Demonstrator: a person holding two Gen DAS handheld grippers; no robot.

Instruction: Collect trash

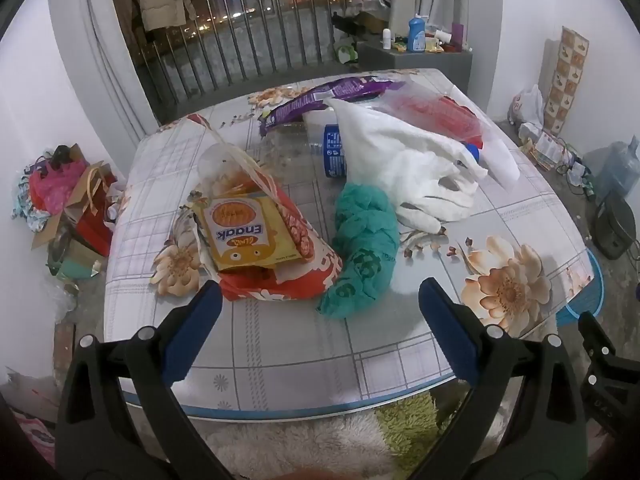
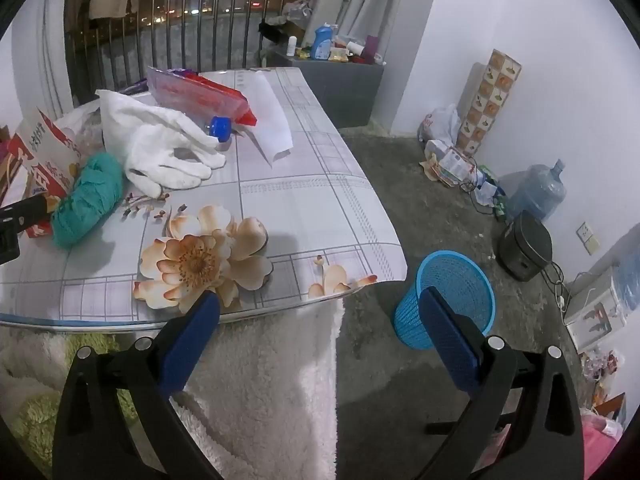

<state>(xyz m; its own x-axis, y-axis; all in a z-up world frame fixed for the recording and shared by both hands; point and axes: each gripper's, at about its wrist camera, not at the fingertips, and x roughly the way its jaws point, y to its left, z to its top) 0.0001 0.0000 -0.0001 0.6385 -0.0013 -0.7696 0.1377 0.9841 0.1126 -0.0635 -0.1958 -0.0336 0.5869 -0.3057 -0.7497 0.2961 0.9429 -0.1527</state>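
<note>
Trash lies on the flowered table (image 1: pixel 280 344): a yellow Enaak packet (image 1: pixel 244 236) on a red and white bag (image 1: pixel 288 280), a teal crumpled bag (image 1: pixel 364 256), white gloves (image 1: pixel 416 160), a clear bottle with a blue label (image 1: pixel 320 148), a purple wrapper (image 1: pixel 324 100) and a red plastic pack (image 1: pixel 440 114). My left gripper (image 1: pixel 318 300) is open and empty, just before the teal bag. My right gripper (image 2: pixel 320 308) is open and empty, off the table's right corner. A blue mesh bin (image 2: pixel 452 296) stands on the floor beside it. The teal bag (image 2: pixel 86 200) and gloves (image 2: pixel 168 152) show there too.
A white fluffy cover (image 2: pixel 260 380) hangs below the table's front edge. On the floor to the right stand a water jug (image 2: pixel 538 192), a black rice cooker (image 2: pixel 524 248) and a cluttered pile (image 2: pixel 452 164). Bags and boxes (image 1: pixel 68 216) sit left of the table.
</note>
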